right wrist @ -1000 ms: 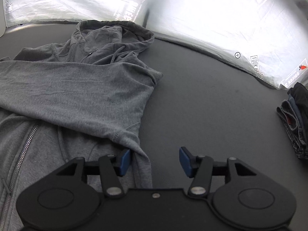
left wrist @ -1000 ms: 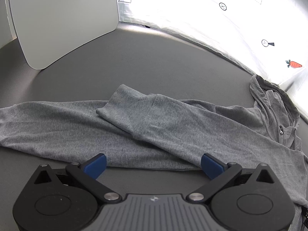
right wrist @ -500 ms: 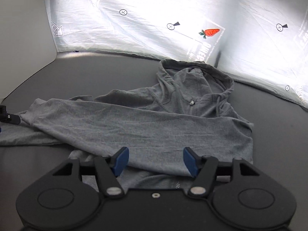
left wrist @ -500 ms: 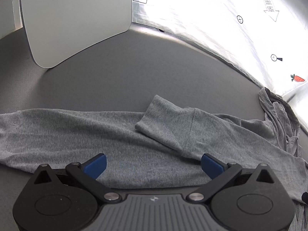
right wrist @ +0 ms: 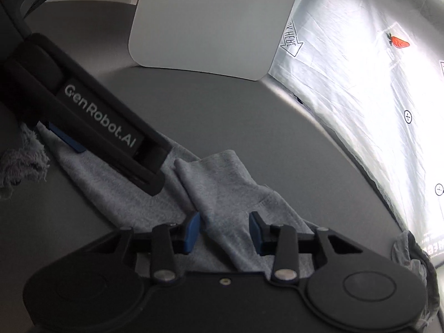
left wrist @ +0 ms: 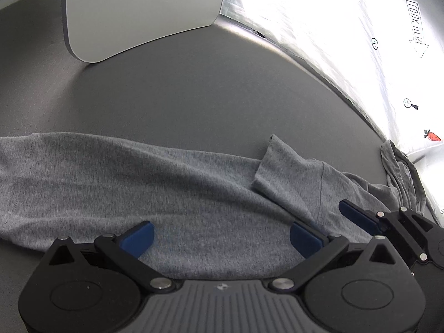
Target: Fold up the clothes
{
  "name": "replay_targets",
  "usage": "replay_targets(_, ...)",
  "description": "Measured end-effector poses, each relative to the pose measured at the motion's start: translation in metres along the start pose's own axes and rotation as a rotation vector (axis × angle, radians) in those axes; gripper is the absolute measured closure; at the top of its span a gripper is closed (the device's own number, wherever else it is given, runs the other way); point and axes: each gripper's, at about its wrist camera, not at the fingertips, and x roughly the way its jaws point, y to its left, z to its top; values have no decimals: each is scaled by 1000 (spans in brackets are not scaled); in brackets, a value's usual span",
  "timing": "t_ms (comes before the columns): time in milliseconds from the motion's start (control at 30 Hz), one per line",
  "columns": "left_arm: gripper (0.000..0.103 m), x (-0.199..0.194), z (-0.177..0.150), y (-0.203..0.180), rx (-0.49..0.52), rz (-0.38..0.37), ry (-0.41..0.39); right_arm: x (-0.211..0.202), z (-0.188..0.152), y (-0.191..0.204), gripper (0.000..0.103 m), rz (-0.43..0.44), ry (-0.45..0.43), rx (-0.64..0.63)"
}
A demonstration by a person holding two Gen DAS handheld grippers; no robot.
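A grey zip hoodie [left wrist: 138, 183] lies flat on the dark grey table [left wrist: 194, 88]. One sleeve stretches left; the other sleeve's cuff [left wrist: 280, 166] is folded across it. My left gripper [left wrist: 220, 238] is open, its blue pads low over the stretched sleeve. My right gripper [right wrist: 224, 231] is open over the folded sleeve [right wrist: 222, 183], just behind the cuff. It also shows in the left wrist view [left wrist: 388, 227] at the right edge. The left gripper's black body [right wrist: 97, 122] crosses the right wrist view. The hood [left wrist: 402, 172] lies at the far right.
A white rounded panel [left wrist: 138, 14] stands at the table's back left. A bright white sheet with carrot and arrow prints [left wrist: 360, 41] runs along the back right. A frayed grey cloth edge [right wrist: 19, 163] shows at the left of the right wrist view.
Both grippers moved left along the sleeves and lower. The right gripper swung from the hoodie body to the folded sleeve near its cuff, close beside the left gripper. Both stayed open.
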Motion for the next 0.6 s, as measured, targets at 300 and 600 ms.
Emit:
replay_targets(300, 0, 1, 0, -2, -45, 26, -13, -35, -1, -49, 92, -4, -69, 173)
replay_targets(600, 0, -19, -1, -59, -57, -7, -86, -149, -128, -213, 93, -86, -226, 956)
